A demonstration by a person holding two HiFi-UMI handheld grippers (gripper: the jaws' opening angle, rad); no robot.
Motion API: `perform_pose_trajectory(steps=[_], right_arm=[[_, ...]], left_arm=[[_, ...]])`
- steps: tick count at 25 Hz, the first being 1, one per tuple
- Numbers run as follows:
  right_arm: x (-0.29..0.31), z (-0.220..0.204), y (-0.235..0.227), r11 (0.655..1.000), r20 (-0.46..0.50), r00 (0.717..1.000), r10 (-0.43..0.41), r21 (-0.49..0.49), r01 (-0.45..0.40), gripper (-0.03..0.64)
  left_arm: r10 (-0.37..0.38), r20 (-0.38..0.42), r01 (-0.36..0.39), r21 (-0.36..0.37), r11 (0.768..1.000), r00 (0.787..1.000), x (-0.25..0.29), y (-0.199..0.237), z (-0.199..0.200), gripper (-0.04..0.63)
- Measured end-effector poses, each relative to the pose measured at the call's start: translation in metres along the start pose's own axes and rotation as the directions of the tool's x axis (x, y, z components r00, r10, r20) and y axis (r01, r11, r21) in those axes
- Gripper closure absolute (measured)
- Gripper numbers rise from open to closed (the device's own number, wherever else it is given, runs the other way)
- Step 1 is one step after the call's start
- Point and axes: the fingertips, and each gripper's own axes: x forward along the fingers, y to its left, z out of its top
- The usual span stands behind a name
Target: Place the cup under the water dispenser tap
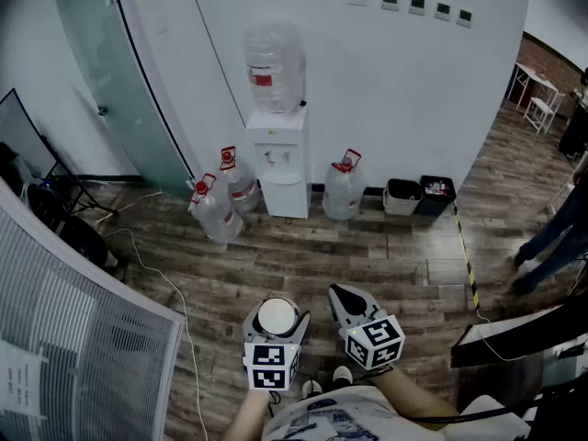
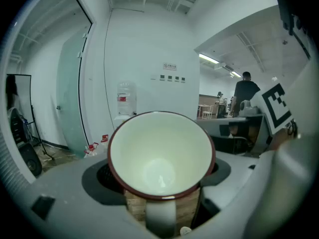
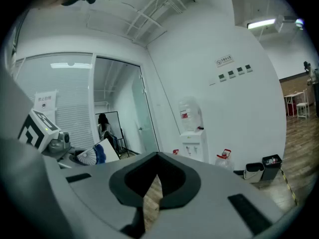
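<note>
A white cup [image 1: 277, 315] with a dark red rim sits upright between the jaws of my left gripper [image 1: 276, 321], which is shut on it. In the left gripper view the cup [image 2: 160, 153] is empty and its handle points toward the camera. My right gripper [image 1: 342, 294] hangs beside it, shut and holding nothing; in the right gripper view only a thin sliver of floor shows between its jaws [image 3: 155, 177]. The white water dispenser [image 1: 280, 159] with a clear bottle on top stands far ahead against the wall. It also shows small in both gripper views [image 2: 124, 108] [image 3: 193, 133].
Spare water bottles [image 1: 218, 211] [image 1: 345, 189] stand on the wooden floor on both sides of the dispenser. Two bins [image 1: 401, 196] [image 1: 434, 196] sit to its right. A person's legs [image 1: 551, 242] are at the right edge. A frosted glass door [image 1: 110, 72] is at the left. A cable [image 1: 175, 292] trails over the floor.
</note>
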Motion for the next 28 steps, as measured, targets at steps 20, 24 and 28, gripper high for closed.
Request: perform_pose_trajectory(steps=[20, 24, 28], right_arm=[[-0.029, 0.012, -0.084, 0.999, 0.002, 0.999, 0.041, 0.029, -0.041, 0.598], [-0.017, 0.013, -0.092, 0.999, 0.007, 0.999, 0.044, 0.029, -0.044, 0.598], [0.008, 0.018, -0.099, 0.998, 0.002, 0.999, 0.053, 0.021, -0.053, 0.598]], left_arm=[[0.042, 0.010, -0.042, 0.008, 0.999, 0.999, 0.056, -0.056, 0.034, 0.152], [0.049, 0.009, -0.049, 0.015, 0.999, 0.999, 0.069, -0.049, 0.038, 0.152], [0.051, 0.009, -0.051, 0.013, 0.999, 0.999, 0.090, -0.032, 0.048, 0.152]])
